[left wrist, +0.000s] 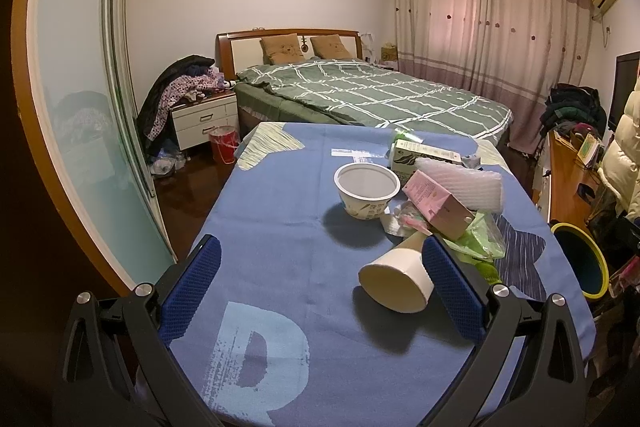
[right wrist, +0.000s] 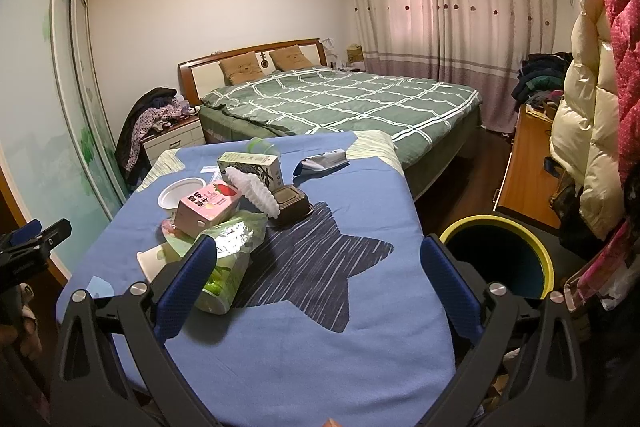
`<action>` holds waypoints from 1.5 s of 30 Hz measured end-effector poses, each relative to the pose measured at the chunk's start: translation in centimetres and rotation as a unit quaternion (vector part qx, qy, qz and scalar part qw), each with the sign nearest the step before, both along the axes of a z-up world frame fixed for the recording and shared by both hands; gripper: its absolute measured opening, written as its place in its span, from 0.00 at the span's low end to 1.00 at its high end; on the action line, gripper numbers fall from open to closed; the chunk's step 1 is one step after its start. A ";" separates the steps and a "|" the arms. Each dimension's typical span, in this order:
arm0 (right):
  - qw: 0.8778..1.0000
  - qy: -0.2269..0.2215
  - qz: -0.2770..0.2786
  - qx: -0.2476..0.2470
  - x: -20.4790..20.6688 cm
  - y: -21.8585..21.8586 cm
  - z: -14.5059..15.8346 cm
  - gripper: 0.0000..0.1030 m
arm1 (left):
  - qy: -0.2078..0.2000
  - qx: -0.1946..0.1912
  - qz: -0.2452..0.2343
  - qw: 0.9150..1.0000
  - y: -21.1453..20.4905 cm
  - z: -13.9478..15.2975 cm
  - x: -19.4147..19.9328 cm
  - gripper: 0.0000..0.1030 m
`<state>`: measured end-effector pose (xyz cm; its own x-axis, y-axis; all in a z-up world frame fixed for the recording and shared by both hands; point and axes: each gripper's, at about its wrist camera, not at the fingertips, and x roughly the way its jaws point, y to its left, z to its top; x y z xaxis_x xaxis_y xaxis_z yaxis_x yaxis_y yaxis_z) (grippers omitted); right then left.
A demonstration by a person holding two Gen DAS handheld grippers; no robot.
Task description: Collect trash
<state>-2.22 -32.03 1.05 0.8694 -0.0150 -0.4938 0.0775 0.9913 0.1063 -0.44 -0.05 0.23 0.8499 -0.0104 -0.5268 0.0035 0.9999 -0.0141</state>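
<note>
A: Both tongs are wide apart and gripping nothing. The left tongs hang over the counter with its blue cloth, and a white paper cup lies on its side just inside the right-hand pad.

B: And the right tongs, same story?

A: Released too, blue mesh-textured pads spread above a dark scratchy star printed on the cloth. The left-hand pad hides part of a crinkly green wrapper.

B: Where's the trash?

A: Heaped mid-counter. A round white tub stands upright, mouth open; a pink carton leans tilted on the pile; a ribbed white foam sleeve lies behind it; a green-and-white box lies at the back.

B: Anything hard to read?

A: Plenty. Print on the cartons is too small to make out. A dark brown tray sits half tucked behind the foam in the right view and can't be seen from the left. A crumpled grey-blue packet lies apart near the far edge. Foil scraps under the carton are mostly buried.

B: The bin?

A: A round bin, yellow rim, dark inside, beside the counter's right edge, its lower part cut off by the tongs. Beyond, a bed with a green checked quilt.
</note>
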 end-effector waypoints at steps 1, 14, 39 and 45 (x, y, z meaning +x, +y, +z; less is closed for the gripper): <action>1.000 0.000 0.000 0.000 0.1 0.0 0.0 0.94 | 0.001 0.000 0.000 1.000 0.0 0.0 0.1 0.96; 1.000 0.004 -0.001 0.002 0.3 0.1 -0.2 0.94 | 0.003 0.001 -0.001 1.000 -0.1 0.0 0.2 0.96; 1.000 0.005 0.000 0.003 0.4 -0.2 -0.4 0.94 | 0.005 0.005 -0.002 1.000 -0.2 -0.2 0.4 0.96; 1.000 0.005 0.000 0.004 0.4 -0.2 -0.3 0.94 | 0.006 0.006 -0.002 1.000 -0.2 -0.2 0.4 0.96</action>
<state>-1.78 -32.24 0.71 0.8643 -0.0107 -0.5028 0.0783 0.9904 0.1136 -0.03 -0.28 -0.01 0.8435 -0.0086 -0.5371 0.0084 1.0000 -0.0028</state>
